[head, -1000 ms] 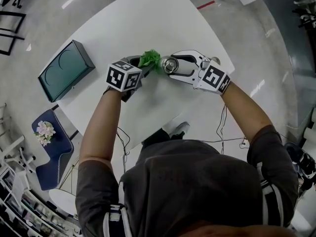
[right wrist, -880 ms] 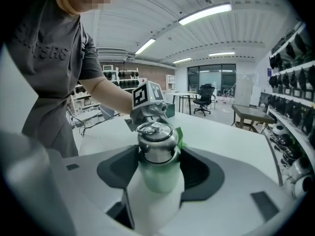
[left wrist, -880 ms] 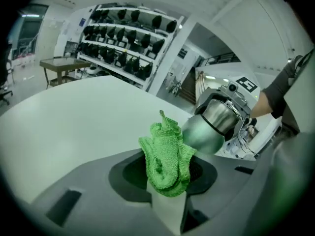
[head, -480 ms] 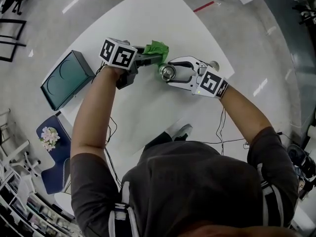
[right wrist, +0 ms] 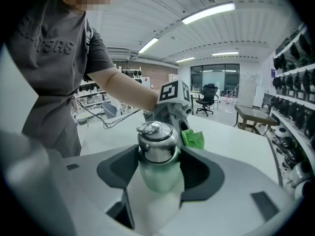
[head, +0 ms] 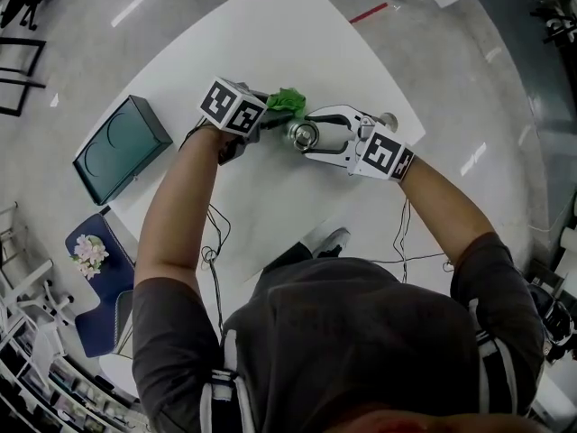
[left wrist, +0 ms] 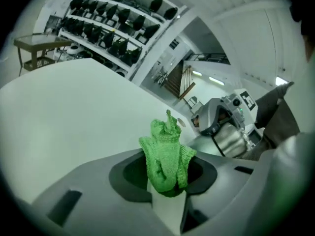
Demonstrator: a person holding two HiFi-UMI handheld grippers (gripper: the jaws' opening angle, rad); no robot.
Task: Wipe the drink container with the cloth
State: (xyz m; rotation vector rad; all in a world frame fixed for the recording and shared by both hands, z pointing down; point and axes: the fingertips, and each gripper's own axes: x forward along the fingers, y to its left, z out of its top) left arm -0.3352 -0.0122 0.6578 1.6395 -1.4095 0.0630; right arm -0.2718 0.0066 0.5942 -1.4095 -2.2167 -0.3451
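Observation:
My right gripper (head: 317, 138) is shut on the drink container (head: 303, 134), a small bottle with a shiny steel cap and pale green body, held above the white table (head: 270, 34). In the right gripper view the container (right wrist: 157, 154) sits upright between the jaws of the right gripper (right wrist: 157, 173). The left gripper (head: 273, 113) is shut on a bunched green cloth (head: 287, 100), just left of and beyond the cap. In the left gripper view the cloth (left wrist: 166, 154) stands up out of the left gripper (left wrist: 167, 188), with the container (left wrist: 230, 139) to its right, a little apart.
A dark teal case (head: 117, 138) lies at the table's left edge. A small round knob (head: 390, 116) rests near the right edge. A blue chair with flowers (head: 90, 251) stands below the table, and cables (head: 216, 242) hang along the near edge.
The left gripper with the cloth swung away from me over the table, then came back a little toward the container's cap. The right gripper and container shifted slightly left.

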